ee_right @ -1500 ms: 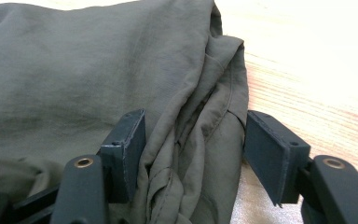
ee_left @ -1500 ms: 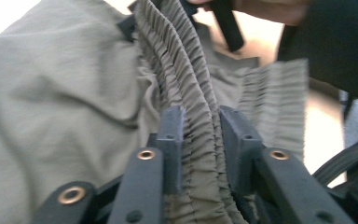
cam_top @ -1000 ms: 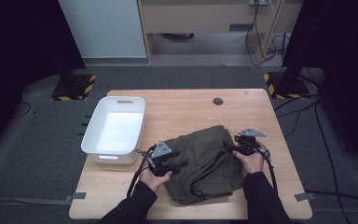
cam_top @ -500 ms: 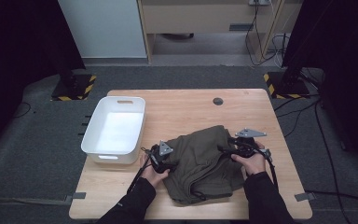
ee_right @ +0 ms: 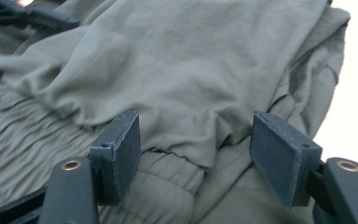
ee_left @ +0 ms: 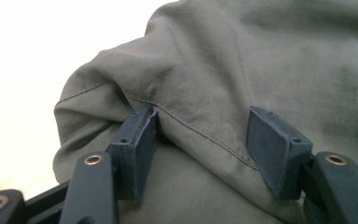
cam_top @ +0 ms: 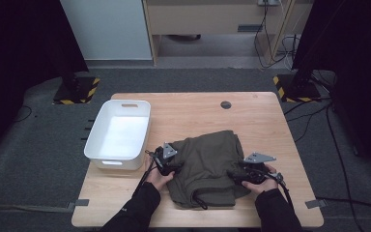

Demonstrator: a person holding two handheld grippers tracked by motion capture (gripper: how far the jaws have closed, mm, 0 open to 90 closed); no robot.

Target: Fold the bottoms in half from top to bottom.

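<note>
Since the earlier high view my right gripper (cam_top: 236, 173) has slid from the garment's right edge toward the lower part of the frame, and my left gripper (cam_top: 170, 163) has dropped lower onto the cloth; both sets of jaws have just been opening. In the left gripper view the olive green garment (ee_left: 242, 65) lies between the jaws, which stand apart: a stitched fold touches the left pad while the right pad stands clear of it. In the right gripper view the jaws (ee_right: 196, 154) are likewise wide, with a loose fold and an elasticated band between them and neither pad pressing. In the high view the garment (cam_top: 207, 164) lies bunched in the lower centre, on the wooden table (cam_top: 193, 108), a dark drawstring curling at its near edge. The white plastic bin (cam_top: 118, 133) sits just left of it. A small dark round disc (cam_top: 226, 104) lies at the table's far side. I can read no label or writing anywhere.
</note>
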